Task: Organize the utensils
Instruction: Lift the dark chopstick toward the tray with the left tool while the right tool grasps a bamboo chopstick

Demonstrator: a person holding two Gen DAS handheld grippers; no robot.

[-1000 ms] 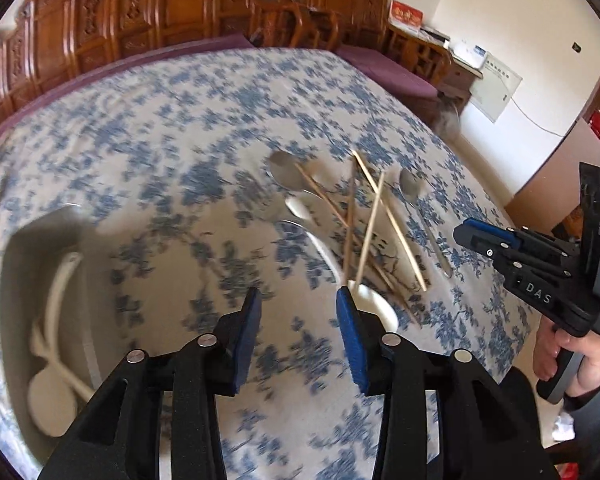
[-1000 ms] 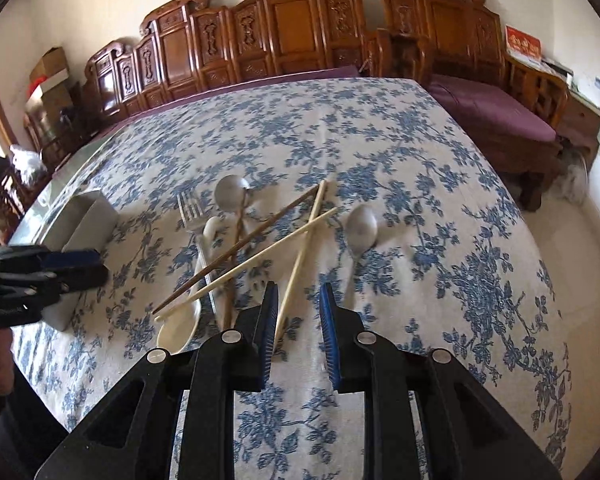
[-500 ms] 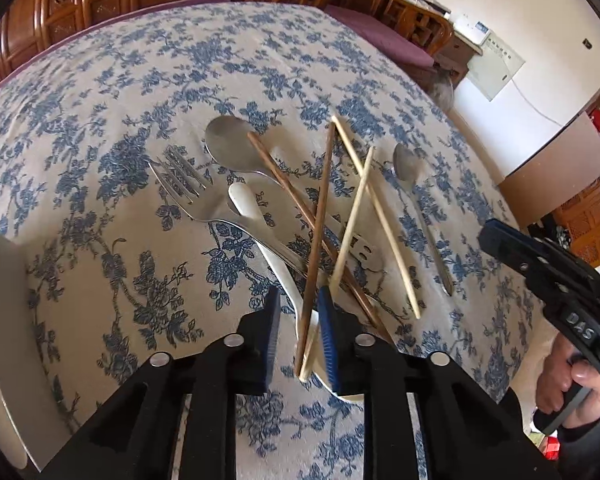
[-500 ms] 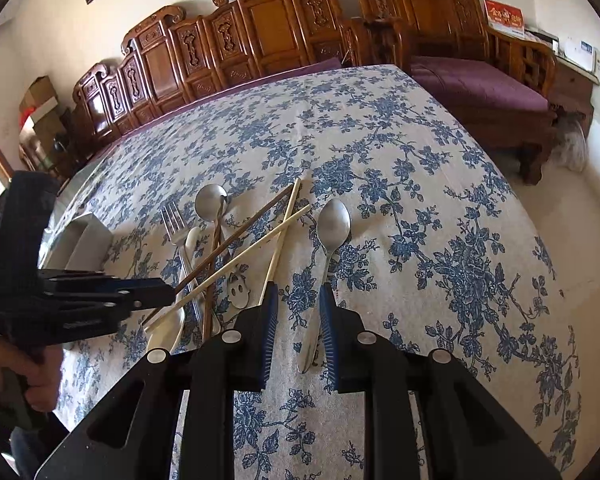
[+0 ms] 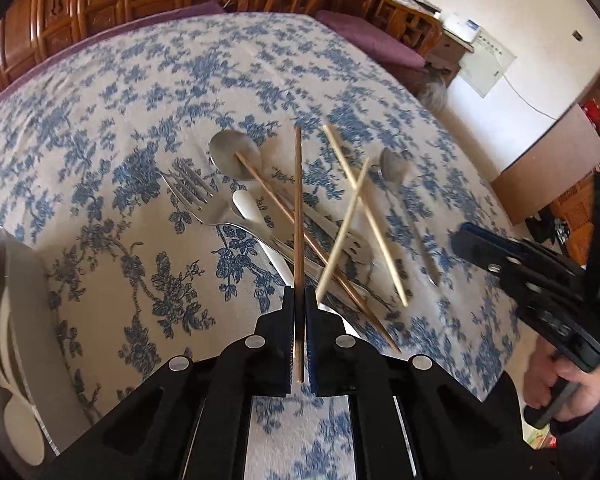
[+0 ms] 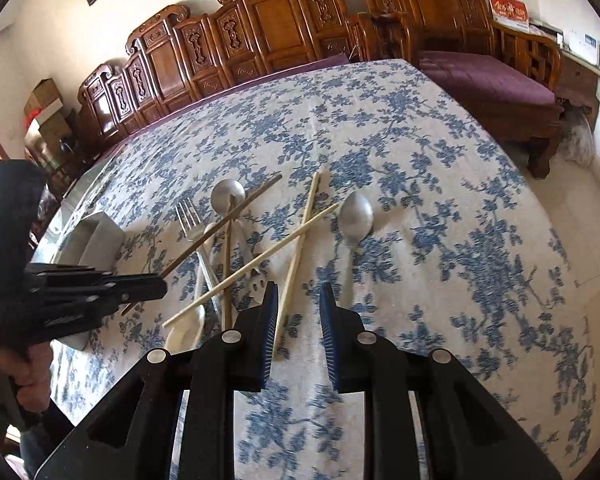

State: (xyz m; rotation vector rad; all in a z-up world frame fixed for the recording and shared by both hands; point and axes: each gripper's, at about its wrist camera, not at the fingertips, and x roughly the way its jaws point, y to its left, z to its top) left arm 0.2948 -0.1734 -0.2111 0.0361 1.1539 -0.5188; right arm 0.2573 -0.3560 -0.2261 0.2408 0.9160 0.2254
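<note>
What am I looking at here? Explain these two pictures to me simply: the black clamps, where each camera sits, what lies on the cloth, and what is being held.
No robot here: a person holds a black two-finger clamp in each hand, with a camera on each looking along its fingers. One picture comes from the left gripper, the other from the right gripper. On the flowered tablecloth lies a crossed pile: a fork, two metal spoons, a white spoon, a dark chopstick and two pale chopsticks. A grey tray at the left holds more white spoons. The left gripper is shut on a brown chopstick; the right one is open, holding nothing.
</note>
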